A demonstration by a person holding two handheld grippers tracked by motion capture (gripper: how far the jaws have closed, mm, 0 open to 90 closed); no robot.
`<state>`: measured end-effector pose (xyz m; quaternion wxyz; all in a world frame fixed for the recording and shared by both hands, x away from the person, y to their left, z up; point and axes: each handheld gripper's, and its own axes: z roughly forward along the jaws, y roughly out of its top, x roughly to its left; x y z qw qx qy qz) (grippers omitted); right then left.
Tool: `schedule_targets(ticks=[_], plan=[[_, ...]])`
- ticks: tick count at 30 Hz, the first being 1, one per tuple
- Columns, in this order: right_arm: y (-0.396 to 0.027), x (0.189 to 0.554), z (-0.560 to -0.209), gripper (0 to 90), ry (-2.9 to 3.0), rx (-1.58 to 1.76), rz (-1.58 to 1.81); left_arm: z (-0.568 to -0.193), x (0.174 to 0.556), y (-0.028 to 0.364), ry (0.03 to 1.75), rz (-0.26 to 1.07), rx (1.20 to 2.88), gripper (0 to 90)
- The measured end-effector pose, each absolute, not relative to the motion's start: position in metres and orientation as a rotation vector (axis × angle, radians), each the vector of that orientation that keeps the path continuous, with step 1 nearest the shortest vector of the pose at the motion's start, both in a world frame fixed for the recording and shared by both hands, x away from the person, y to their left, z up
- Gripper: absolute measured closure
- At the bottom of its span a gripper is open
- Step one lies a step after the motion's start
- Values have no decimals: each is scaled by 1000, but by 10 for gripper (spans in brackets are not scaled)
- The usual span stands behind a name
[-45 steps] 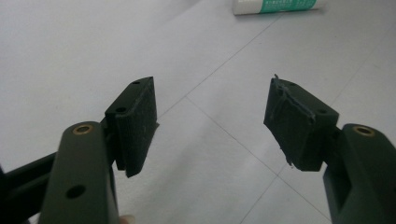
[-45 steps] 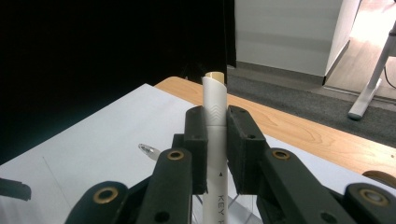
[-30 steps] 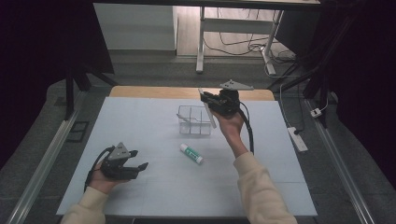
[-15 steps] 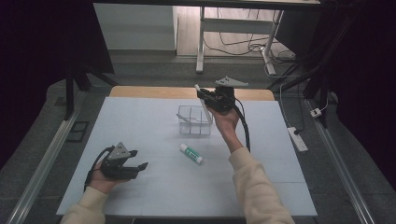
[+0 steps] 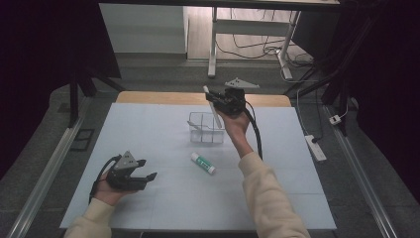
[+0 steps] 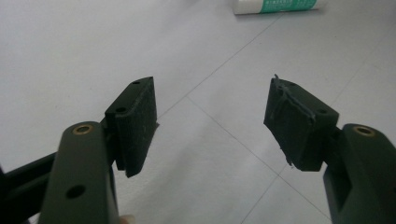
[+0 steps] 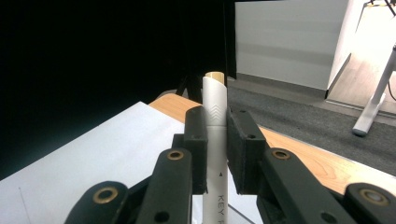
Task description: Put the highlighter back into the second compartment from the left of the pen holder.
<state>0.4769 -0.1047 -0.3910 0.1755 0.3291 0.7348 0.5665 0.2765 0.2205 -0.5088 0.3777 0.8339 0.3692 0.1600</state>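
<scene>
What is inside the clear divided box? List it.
One white stick-like item leans in the clear box. The white pen shut in the right gripper covers its right compartments.

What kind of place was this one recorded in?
Probably a lab or office workspace set up for recording: a white-topped table hemmed by dark curtains, a power strip on grey carpet, and desk legs with loose cables behind.

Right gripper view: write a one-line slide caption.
Hand-held gripper clamps an upright white pen above the table's wooden edge.

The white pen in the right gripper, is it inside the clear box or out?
Out: the white pen is clamped above the clear box.
</scene>
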Motion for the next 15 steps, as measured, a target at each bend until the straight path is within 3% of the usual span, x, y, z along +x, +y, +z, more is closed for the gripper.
schedule_targets(ticks=[15], plan=[[-91,488,-399,781,2066,937,1629,-510,277,220,941,407,2138,345]])
